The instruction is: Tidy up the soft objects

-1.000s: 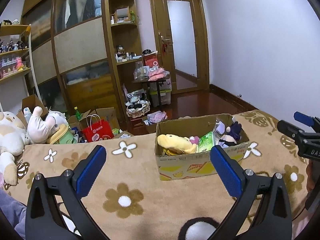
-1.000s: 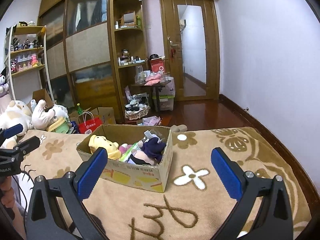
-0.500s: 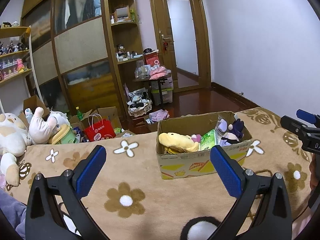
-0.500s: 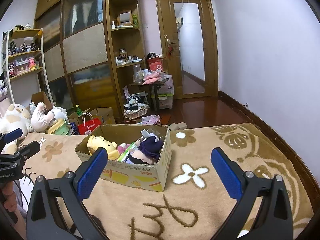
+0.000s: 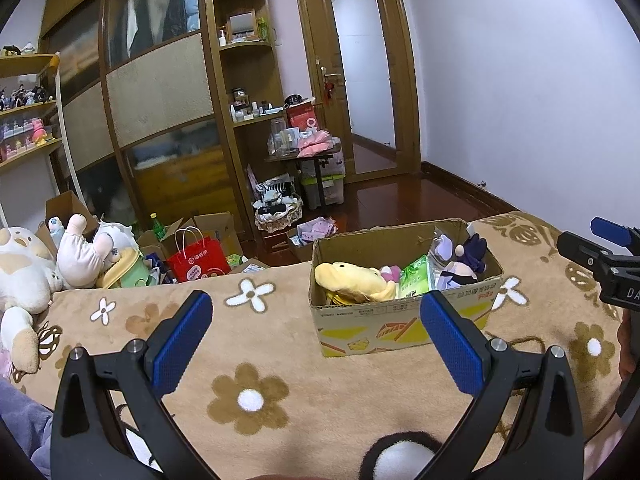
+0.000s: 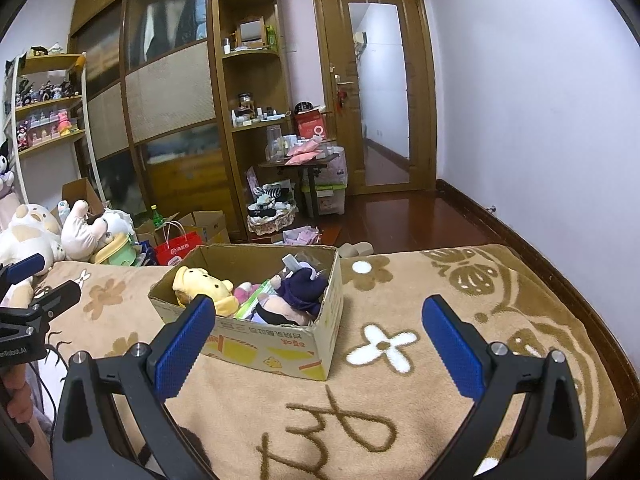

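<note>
Hovering over the tan flower-print blanket, the left gripper has its blue pads spread wide w/ nothing between them. Same for the right gripper: spread wide, empty, held above the blanket's brown scribble pattern. Arms of both are cut off at the bottom edge of each view.

Just ahead sits the cardboard box on the blanket. In the left wrist view the left gripper's far pad overlaps the box's near wall; in the right wrist view the right gripper's near pad covers its front corner. Inside: a yellow plush at one end, a bit of pink plush mostly buried, a green packet standing on edge, and a dark purple plush doll at the other end. What's under them is hidden by the box walls.

At the blanket's far left lie a big white-and-tan plush (partly cut off) and a pale pink plush, outside the box. Beyond them, on the floor: a red paper bag, open cartons, a green bottle.

Farther back: wooden wardrobe, shelves w/ small items too tiny to make out, a cluttered side table, and a door w/ a frosted pane.
</note>
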Motion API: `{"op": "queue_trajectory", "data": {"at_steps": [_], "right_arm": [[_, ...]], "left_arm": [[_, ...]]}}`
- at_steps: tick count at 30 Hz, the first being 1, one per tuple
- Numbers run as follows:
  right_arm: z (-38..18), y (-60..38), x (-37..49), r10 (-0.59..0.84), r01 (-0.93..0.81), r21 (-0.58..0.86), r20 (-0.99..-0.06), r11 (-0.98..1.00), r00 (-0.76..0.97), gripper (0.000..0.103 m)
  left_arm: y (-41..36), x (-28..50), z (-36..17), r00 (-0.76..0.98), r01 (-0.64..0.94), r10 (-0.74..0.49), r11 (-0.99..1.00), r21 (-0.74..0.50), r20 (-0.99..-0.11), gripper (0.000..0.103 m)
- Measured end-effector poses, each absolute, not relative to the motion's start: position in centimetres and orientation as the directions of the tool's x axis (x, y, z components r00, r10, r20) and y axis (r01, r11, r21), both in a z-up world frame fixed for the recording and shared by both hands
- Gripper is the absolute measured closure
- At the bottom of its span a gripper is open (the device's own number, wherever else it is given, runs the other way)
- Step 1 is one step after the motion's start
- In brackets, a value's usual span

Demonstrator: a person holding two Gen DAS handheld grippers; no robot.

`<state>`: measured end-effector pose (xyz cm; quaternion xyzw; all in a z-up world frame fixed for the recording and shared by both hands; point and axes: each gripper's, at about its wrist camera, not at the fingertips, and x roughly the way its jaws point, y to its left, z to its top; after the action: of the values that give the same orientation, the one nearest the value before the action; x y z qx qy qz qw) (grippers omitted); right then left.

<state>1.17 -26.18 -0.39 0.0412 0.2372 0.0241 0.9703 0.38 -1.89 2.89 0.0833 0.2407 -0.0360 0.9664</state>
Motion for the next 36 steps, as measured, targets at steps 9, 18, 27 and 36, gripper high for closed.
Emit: {"op": "queue_trajectory", "data": {"at_steps": [9,18,27,36], "right_arm": [[-0.39,-26.15,1.19,0.065,-0.026,0.092,-0.458,0.995,0.886,0.000],[-0.41,-26.17,1.20,0.064,-0.026,0.088,-0.459,0.996,0.886,0.000],[-0.38,-26.15,1.21,0.064,-0.026,0.088,-0.459,0.996,0.886,0.000],[-0.40,-26.18,1.22,0.059,-0.022,0.086,-0.458,0.996,0.887,0.000]], "left_arm": [[-1.98,0.33,2.73,0.880,0.114,-0.033,0.983,0.143,-0.474,0.001],[-1.95,0.33,2.68,0.879,0.116,-0.036,0.983,0.140,-0.476,0.001],[-1.92,0.34,2.68,0.878,0.121,-0.041,0.983,0.139,-0.477,0.001],[-1.94,0.31,2.59,0.876,0.121,-0.041,0.983,0.138,-0.480,0.001]]}}
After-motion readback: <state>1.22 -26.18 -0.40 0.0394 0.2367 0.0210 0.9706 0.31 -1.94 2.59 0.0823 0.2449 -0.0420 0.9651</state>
